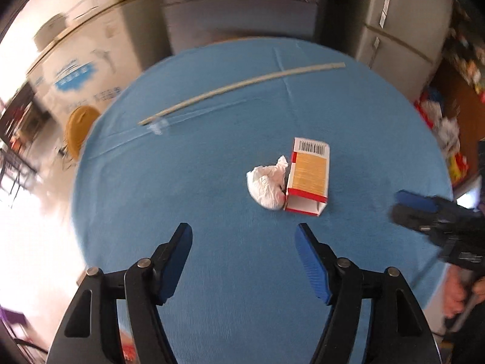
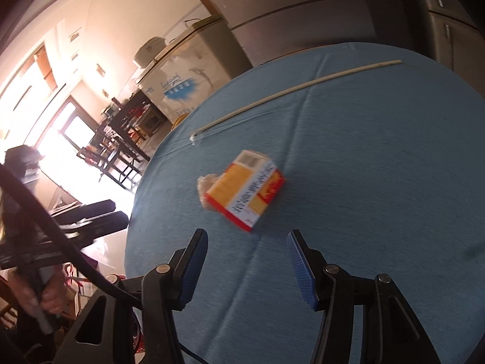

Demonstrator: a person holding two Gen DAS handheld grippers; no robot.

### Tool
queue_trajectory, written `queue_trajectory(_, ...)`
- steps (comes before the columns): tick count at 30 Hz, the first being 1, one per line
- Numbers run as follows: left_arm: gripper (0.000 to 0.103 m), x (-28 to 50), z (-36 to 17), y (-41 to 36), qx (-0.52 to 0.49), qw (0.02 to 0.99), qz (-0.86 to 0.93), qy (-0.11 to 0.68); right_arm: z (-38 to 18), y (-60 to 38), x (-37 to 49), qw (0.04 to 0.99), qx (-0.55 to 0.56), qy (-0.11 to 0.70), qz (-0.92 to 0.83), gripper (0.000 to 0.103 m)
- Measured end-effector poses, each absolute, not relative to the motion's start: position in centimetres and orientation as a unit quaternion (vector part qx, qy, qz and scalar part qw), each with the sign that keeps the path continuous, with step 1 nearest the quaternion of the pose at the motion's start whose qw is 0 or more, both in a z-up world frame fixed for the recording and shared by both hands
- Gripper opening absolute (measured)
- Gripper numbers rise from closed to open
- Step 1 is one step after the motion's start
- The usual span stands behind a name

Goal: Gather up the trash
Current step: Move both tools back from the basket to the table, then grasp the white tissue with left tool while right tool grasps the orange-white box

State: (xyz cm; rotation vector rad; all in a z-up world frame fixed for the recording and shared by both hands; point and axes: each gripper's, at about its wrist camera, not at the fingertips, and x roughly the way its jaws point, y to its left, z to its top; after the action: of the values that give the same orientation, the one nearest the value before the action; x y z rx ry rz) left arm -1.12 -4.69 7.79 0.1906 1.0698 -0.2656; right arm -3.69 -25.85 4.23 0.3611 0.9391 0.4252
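A crumpled white tissue (image 1: pixel 266 186) lies on the round blue table (image 1: pixel 182 200), touching the left side of a red, orange and white carton (image 1: pixel 309 176) that lies flat. My left gripper (image 1: pixel 244 233) hangs open just short of the tissue, with nothing between its fingers. In the right wrist view, the carton (image 2: pixel 245 189) lies ahead of my open, empty right gripper (image 2: pixel 247 239), and the tissue (image 2: pixel 204 186) peeks out behind the carton. A long thin pale stick (image 1: pixel 242 86) and a clear plastic wrapper (image 1: pixel 157 127) lie farther back.
My right gripper (image 1: pixel 400 209) comes in over the table's right edge, held by a hand (image 1: pixel 454 297). My left gripper (image 2: pixel 118 211) shows at the table's left edge. Fridges (image 1: pixel 242 15) stand behind the table; a yellow stool (image 1: pixel 80 130) and dark chairs (image 2: pixel 121 148) stand off to the left.
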Motion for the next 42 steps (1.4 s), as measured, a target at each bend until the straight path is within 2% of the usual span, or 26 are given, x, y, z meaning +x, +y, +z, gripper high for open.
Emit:
queue_trajectory(8, 0.071, 3.9, 2.9, -6.1, 0.104, 0.815, -0.145, 0.552, 3.9, -28.9, -4.2, 0.858, 0.191, 0.443, 0.177, 0.059)
queue_trajectory(21, 0.071, 6.0, 2.7, -10.5, 0.094, 0.812, -0.198, 0.541, 3.8, -29.7, -3.9, 0.857, 0.206, 0.443, 0.164, 0.059)
queue_trajectory(28, 0.071, 5.7, 2.4, -7.4, 0.061, 0.817, -0.185, 0.543, 4.4, -30.0, -3.2, 0.855, 0.222, 0.441, 0.161, 0.060)
queue_trajectory(29, 0.069, 5.7, 2.5, -6.9, 0.053, 0.819, -0.185, 0.540, 4.5, -29.6, -2.9, 0.854, 0.220, 0.442, 0.165, 0.061)
queue_trajectory(31, 0.052, 5.7, 2.6, -6.4, 0.047, 0.821, -0.185, 0.538, 4.4, -28.6, -2.3, 0.852, 0.215, 0.443, 0.175, 0.065)
queue_trajectory(32, 0.041, 5.8, 2.4, -6.1, 0.049, 0.819, -0.185, 0.541, 4.3, -27.8, -1.9, 0.852, 0.211, 0.444, 0.181, 0.066)
queue_trajectory(35, 0.029, 5.8, 2.2, -5.6, 0.035, 0.814, -0.197, 0.545, 3.7, -25.8, -0.7, 0.846, 0.198, 0.458, 0.189, 0.066)
queue_trajectory(42, 0.026, 4.3, 2.7, -3.4, 0.020, 0.822, -0.195, 0.535, 3.1, -22.3, 1.0, 0.859, 0.133, 0.466, 0.163, 0.066)
